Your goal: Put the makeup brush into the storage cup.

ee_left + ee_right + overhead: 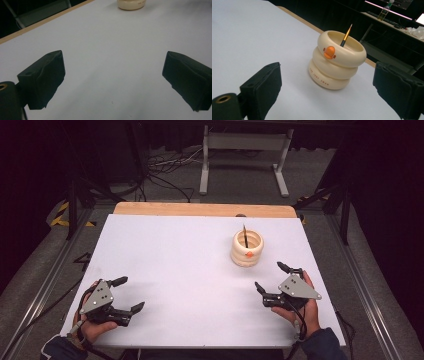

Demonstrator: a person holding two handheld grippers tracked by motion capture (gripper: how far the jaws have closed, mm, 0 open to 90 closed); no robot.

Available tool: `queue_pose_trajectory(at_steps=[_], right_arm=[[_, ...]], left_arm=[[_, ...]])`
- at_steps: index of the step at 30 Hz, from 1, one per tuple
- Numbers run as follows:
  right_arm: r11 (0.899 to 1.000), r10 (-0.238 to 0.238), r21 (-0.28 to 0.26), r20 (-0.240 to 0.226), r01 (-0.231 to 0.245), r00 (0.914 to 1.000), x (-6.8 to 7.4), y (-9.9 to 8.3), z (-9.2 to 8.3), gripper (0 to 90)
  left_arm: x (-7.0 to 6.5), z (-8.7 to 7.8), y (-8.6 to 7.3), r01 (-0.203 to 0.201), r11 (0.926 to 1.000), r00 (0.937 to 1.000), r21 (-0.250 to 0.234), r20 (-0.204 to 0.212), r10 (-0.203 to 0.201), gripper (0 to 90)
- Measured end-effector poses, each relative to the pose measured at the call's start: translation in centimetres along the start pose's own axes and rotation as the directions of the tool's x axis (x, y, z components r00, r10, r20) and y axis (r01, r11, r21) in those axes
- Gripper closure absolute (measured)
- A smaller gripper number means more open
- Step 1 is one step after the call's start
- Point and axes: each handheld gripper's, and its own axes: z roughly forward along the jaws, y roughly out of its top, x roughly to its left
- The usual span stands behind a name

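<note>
both my grippers rest low at the near edge of the white table [190, 265], fingers spread wide and grasping nothing: my left gripper [126, 294] sits well apart from the work, its jaws framing bare tabletop, while my right gripper [271, 277] lies near the cream ring-shaped pot [247, 248], aimed at it so the pot falls between the open jaws in the right gripper view. the pot [337, 62] stands upright toward the far right of the table, an orange beak-like knob on its top ring facing me, and a thin pencil [346, 35] leans inside it, tip up. i judge the right hand is lined up for the reach, the left held back out of the way. the pencil's lower end is hidden in the pot; the small lettering on the bottom ring is hard to read; in the left gripper view the pot [131, 4] is cut off at the top.
</note>
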Motion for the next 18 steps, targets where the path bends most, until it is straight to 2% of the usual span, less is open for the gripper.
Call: queue_pose_trajectory(at_steps=[6, 18], right_arm=[[1.0, -0.008, 0.018, -0.004, 0.008, 1.0, 0.1, -0.4, -0.1, 9.0], [0.999, 0.004, 0.05, -0.01, -0.004, 0.9999, 0.0, -1.9, -0.6, 8.7]], left_arm=[[0.0, 0.0, 0.0, -0.002, 1.0, 1.0, 0.001, 0.001, 0.002, 5.1], [0.0, 0.1, 0.0, -0.006, 1.0, 1.0, 0.003, 0.003, 0.006, 5.1]])
